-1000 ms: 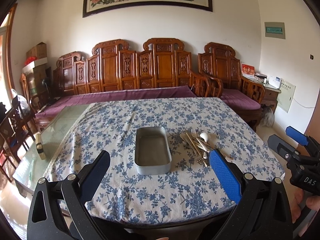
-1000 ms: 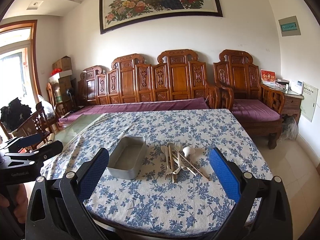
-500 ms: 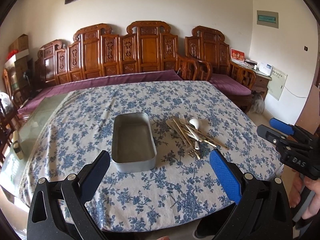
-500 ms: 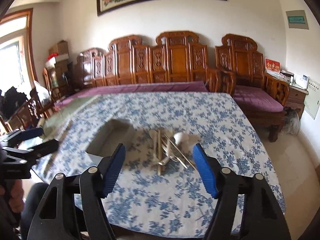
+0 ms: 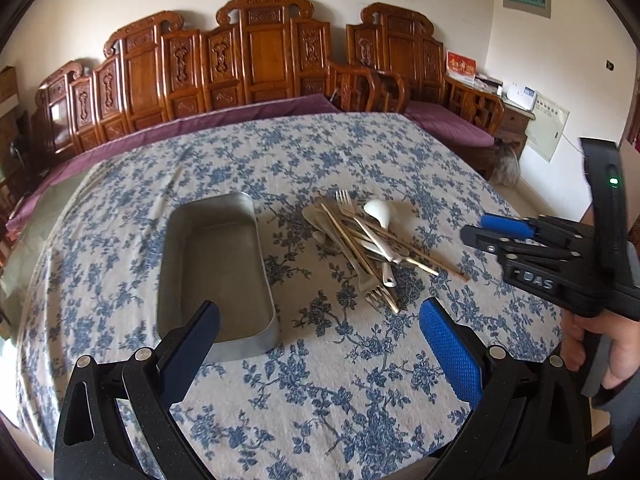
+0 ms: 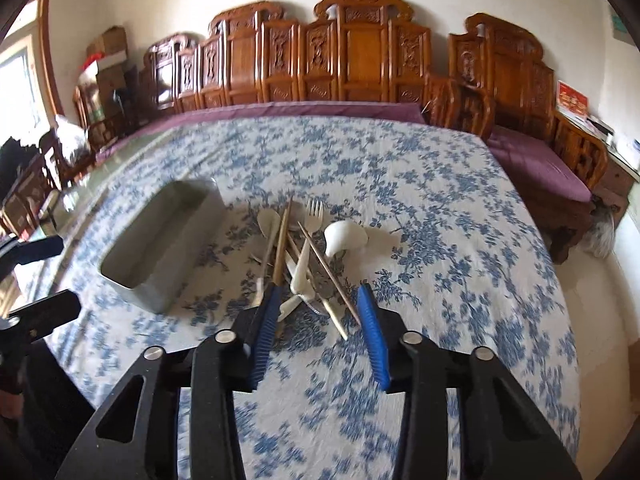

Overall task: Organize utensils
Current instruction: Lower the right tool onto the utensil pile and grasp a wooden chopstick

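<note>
Blue-floral cloth table (image 5: 280, 160), rounded-rect metal tin (image 5: 216, 264) mid-left w/ bare cloth all round, tangled utensil pile (image 6: 304, 256) (chopsticks, forks, white spoon) just right of tin; left gripper (image 5: 320, 340) spread wide, empty; right gripper (image 6: 318, 320) angled down over pile's near ends, jaws closing, nothing pinched

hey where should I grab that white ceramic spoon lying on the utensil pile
Probably by the slim handle, not the rounded bowl. The white ceramic spoon lies uppermost, handle sloping toward the near edge, so bring the right gripper, jaws closing with nothing pinched, down from above across it.
</note>
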`<state>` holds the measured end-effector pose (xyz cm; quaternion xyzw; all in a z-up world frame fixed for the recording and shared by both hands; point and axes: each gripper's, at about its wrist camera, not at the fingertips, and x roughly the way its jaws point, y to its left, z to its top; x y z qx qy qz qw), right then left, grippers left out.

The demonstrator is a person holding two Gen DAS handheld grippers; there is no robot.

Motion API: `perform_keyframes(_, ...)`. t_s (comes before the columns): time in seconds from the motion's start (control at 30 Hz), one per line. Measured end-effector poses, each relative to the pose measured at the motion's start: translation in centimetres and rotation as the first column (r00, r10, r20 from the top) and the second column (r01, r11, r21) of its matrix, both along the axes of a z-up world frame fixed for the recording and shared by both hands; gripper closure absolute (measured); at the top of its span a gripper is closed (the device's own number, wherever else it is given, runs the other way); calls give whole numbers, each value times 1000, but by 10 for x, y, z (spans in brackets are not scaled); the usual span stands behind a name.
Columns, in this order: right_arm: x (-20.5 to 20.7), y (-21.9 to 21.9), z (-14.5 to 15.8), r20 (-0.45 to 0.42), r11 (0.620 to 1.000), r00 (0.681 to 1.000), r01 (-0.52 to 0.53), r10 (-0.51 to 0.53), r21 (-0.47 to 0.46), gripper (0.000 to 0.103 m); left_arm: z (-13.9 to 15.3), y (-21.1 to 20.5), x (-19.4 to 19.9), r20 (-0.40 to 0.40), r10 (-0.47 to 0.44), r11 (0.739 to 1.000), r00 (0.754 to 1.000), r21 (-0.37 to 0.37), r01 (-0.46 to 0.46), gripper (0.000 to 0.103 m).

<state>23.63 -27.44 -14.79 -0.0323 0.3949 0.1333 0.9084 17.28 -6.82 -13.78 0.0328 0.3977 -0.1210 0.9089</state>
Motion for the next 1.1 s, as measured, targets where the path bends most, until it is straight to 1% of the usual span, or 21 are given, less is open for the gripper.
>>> perform_keyframes(0.13, 36, 1, -34, -77, 999, 996, -39, 36, -32, 74, -13, -8, 16, -35, -11, 1000, 999, 9, 11, 7)
perform_keyframes(0.3, 76, -2, -70, -166, 997, 984, -66, 60, -29, 76, -29, -15, 32, -77, -19, 1000, 997, 17, 21, 7)
perform_keyframes(0.37, 84, -2, -81, -204, 997, 977, -73, 64, -33, 76, -33, -16, 34, -91, -18, 999, 996, 25, 21, 7)
perform_keyframes(0.43, 84, 1, -87, -216, 995, 973, -90, 77, -50, 76, -37, -18, 34, -103, -17, 999, 995, 29, 20, 7)
perform_keyframes(0.5, 85, -2, -91, -235, 993, 968, -106, 93, -45, 77, -40, -19, 33, -110, -18, 999, 994, 32, 21, 7)
perform_keyframes(0.6, 85, -7, -97, -255, 991, 962, -117, 97, -64, 86, -45, -24, 34, -122, -19, 999, 992, 43, 24, 7)
perform_keyframes(0.67, 82, -8, -97, -260, 990, 960, -127, 108, -57, 94, -48, -29, 35, -123, -23, 998, 992, 53, 30, 7)
perform_keyframes(0.7, 79, -8, -95, -257, 989, 958, -143, 128, -44, 96, -50, -32, 36, -122, -26, 998, 992, 62, 34, 7)
perform_keyframes(0.8, 67, -9, -86, -239, 983, 957, -180, 166, -37, 97, -58, -39, 42, -135, -31, 996, 990, 83, 42, 7)
perform_keyframes(0.9, 52, -16, -71, -211, 980, 959, -197, 187, -30, 97, -63, -44, 51, -143, -32, 996, 989, 81, 44, 7)
perform_keyframes(1.0, 40, -28, -58, -186, 985, 968, -174, 171, -2, 97, -69, -46, 64, -164, -28, 998, 986, 47, 36, 15)
perform_keyframes(1.1, 32, -35, -51, -170, 986, 972, -164, 164, 12, 97, -77, -49, 80, -184, -10, 999, 983, 45, 18, 20)
